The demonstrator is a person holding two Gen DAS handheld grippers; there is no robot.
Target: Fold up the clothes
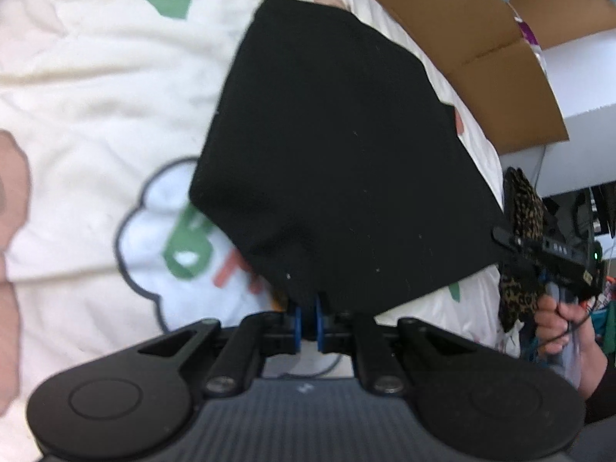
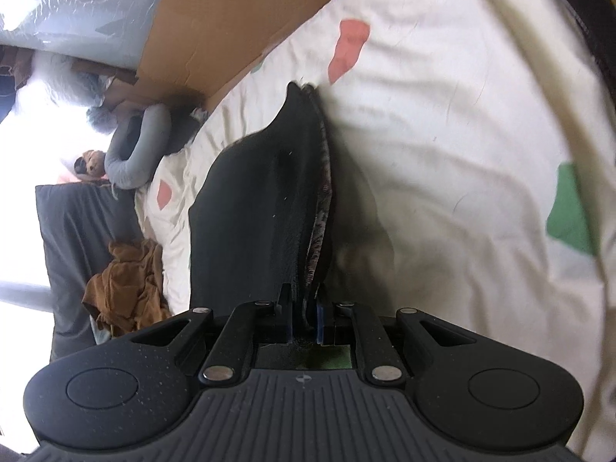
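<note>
Midway: both the left gripper [image 1: 307, 325] and right gripper [image 2: 304, 321] pinch a black garment's [image 1: 338, 146] edge above the bedsheet [image 1: 96, 77]; the fold is unfinished, with brown clothes [image 2: 123, 285] waiting at lower left.

A cream bedspread [image 1: 96, 88] covers the bed, printed with green and salmon-pink patches and a cloud shape [image 1: 161, 238] outlined in grey that holds coloured letters. Flattened brown cardboard [image 1: 473, 38] stands along the bed's far edge. In the right wrist view a grey padded loop [image 2: 134, 150] lies at the bed's far corner beside the cardboard [image 2: 215, 27]. A crumpled tan cloth [image 2: 123, 285] sits on something dark just off the bedspread's [image 2: 442, 154] left edge.
</note>
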